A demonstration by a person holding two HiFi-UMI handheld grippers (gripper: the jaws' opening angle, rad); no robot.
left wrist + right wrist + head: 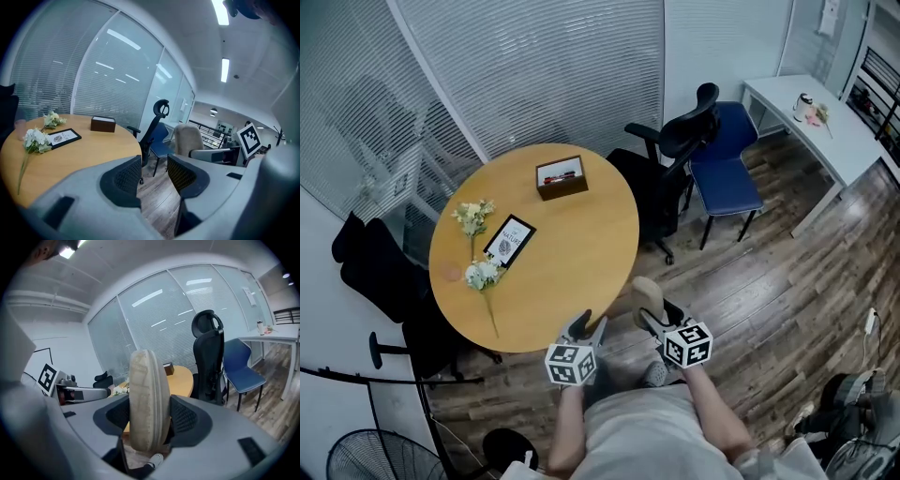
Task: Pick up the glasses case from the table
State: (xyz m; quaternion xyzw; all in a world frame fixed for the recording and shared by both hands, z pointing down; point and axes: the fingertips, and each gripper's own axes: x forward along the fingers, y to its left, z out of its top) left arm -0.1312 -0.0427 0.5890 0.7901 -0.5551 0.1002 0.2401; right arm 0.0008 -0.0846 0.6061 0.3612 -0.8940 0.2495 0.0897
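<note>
While your right gripper [150,417] clamps the case [146,380] on edge, off the table [572,253], the pick-up looks done.
Your left gripper [154,176] stands wide and empty; next you need only a firm, steady hold.

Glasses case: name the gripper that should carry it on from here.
Right. The right gripper is shut on the glasses case, which sits clamped between its jaws, off the round table. The left gripper is open, with nothing between its jaws.
</note>
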